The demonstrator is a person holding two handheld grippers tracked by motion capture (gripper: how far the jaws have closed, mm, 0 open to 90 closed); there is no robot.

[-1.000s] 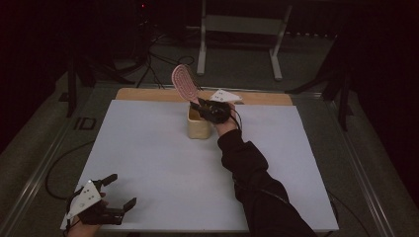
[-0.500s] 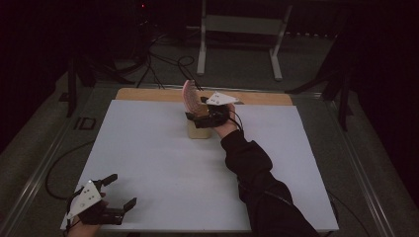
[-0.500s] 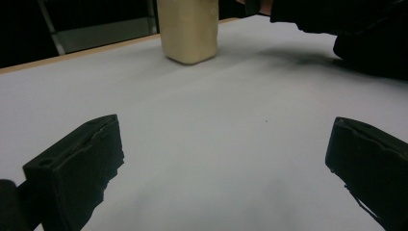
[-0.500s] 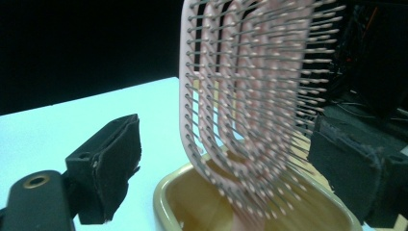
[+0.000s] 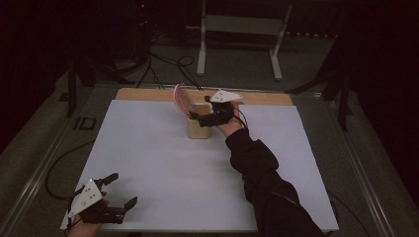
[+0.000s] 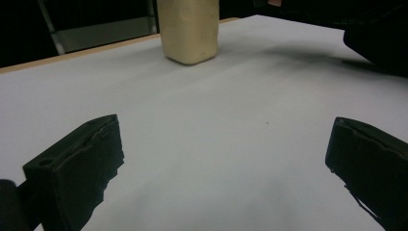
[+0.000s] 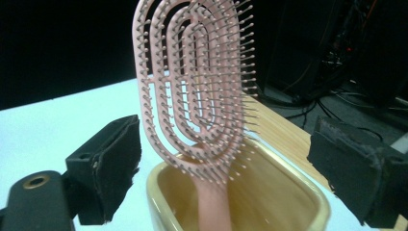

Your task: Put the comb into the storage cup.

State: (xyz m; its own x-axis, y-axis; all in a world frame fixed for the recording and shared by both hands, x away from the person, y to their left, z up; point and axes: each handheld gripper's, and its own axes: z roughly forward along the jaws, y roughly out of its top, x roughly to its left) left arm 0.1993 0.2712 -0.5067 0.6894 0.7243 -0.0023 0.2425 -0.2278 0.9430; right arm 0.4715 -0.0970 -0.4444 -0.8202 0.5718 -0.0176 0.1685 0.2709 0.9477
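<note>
Stood the pink hairbrush (image 7: 202, 91) handle-down in the cream cup (image 5: 198, 126) near the worktop's (image 5: 163, 163) far edge, then let go within the last 1 s, right tool (image 5: 213, 117) spread wide just beside the cup, left tool (image 5: 106, 207) agape well short of it, placement apparently finished.

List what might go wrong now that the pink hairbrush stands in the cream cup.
1. The pink vented plastic hairbrush stands handle-down, leaning, in the cream rounded-square cup; its wide head could tip the cup over.
2. The right tool is open with jaws on either side of the brush; pulling back carelessly may snag the bristles.
3. The cup sits near the wooden far edge of the white table, so a knock might send it off.
</note>
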